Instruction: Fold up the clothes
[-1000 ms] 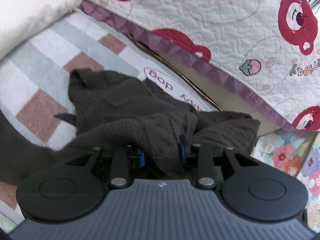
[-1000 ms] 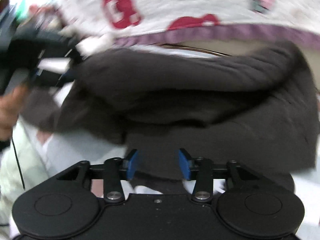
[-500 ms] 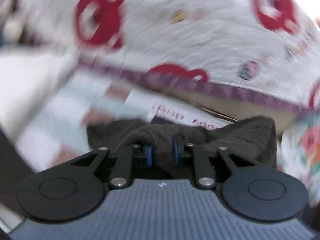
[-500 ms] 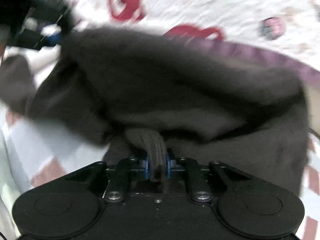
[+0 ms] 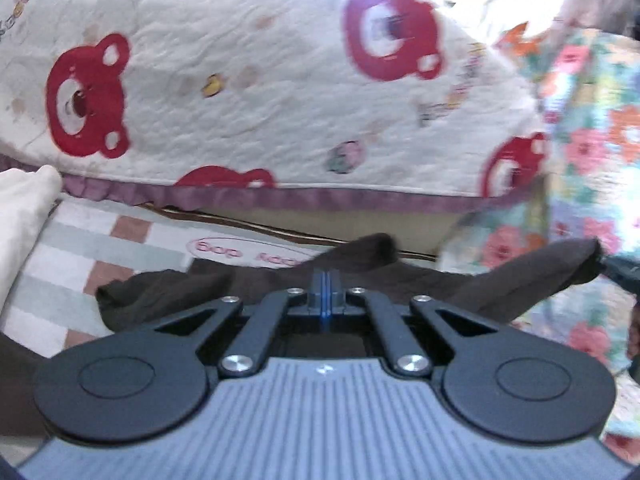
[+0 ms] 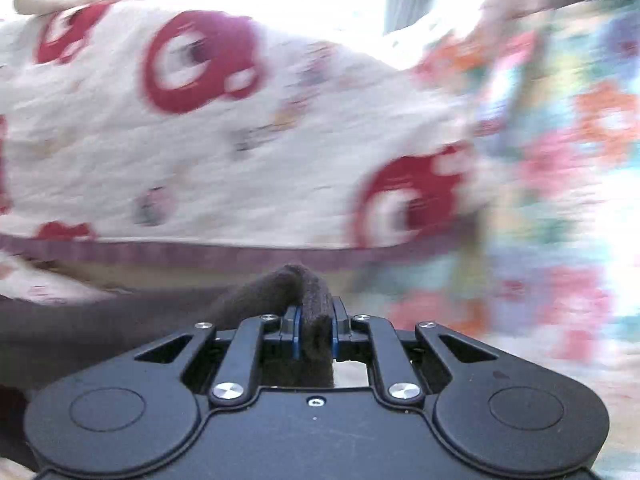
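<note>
A dark brown knit sweater (image 5: pixel 180 292) lies partly on the checked mat (image 5: pixel 80 248) and stretches up to the right. My left gripper (image 5: pixel 325 292) is shut, its blue pads pressed flat together with no cloth showing between them. A hump of the sweater rises just beyond its tips. In the left wrist view the sweater's far right end hangs from my right gripper (image 5: pixel 618 270) at the frame's edge. In the right wrist view my right gripper (image 6: pixel 314 332) is shut on a thick fold of the sweater (image 6: pixel 304 292), lifted off the mat.
A white quilt with red bears (image 5: pixel 260 92) and a purple frill (image 5: pixel 320 200) rises behind the mat. A floral sheet (image 5: pixel 592 152) covers the right side. A cream cloth (image 5: pixel 20 208) lies at the left. The right wrist view is motion-blurred.
Both grippers rose and tilted up toward the quilt. The right jaws closed on a sweater fold and pulled it up and right. The left jaws closed fully; the thick fold between them is gone.
</note>
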The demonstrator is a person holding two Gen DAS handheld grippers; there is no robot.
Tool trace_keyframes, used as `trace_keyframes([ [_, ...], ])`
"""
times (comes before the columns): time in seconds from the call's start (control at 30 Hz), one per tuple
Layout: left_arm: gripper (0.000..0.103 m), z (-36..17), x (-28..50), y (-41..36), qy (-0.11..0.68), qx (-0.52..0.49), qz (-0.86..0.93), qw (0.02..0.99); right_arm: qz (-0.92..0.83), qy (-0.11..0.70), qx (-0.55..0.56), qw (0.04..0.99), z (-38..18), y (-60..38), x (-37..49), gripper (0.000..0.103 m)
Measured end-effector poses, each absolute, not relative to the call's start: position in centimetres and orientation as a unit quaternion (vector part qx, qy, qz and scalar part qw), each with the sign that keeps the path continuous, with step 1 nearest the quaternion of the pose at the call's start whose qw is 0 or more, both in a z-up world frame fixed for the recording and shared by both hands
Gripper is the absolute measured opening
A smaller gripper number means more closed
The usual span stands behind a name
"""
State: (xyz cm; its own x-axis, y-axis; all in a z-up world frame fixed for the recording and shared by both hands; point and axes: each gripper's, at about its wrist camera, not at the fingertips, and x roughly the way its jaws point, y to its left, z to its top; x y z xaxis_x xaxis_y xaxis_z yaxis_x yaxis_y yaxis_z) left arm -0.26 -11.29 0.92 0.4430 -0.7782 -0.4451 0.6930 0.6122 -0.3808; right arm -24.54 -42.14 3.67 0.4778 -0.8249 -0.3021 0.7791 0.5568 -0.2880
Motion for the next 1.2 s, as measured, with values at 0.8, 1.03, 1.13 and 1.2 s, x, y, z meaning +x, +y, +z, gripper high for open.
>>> trace_keyframes([
  [0.8, 0.049, -7.4, 10.1, -13.4, 0.461, 0.08, -0.297, 0.833, -0.263, 0.359, 0.059, 0.894, -7.5, -46.8, -14.6, 0.043],
  [1.03, 0.059, -9.9, 17.1, -20.1, 0.444, 0.16, -0.386, 0.792, -0.17, 0.396, 0.081, 0.899, -6.4, -53.1, -7.8, 0.045],
  [1.13, 0.057, -12.0, 20.0, -22.0, 0.456, 0.204, -0.391, 0.773, -0.154, 0.434, 0.086, 0.883, -7.6, -55.5, -6.3, 0.045],
  [1.2, 0.059, -12.6, 21.0, -23.1, 0.462, 0.211, -0.398, 0.764, -0.169, 0.443, 0.079, 0.877, -8.8, -57.4, -6.3, 0.045],
])
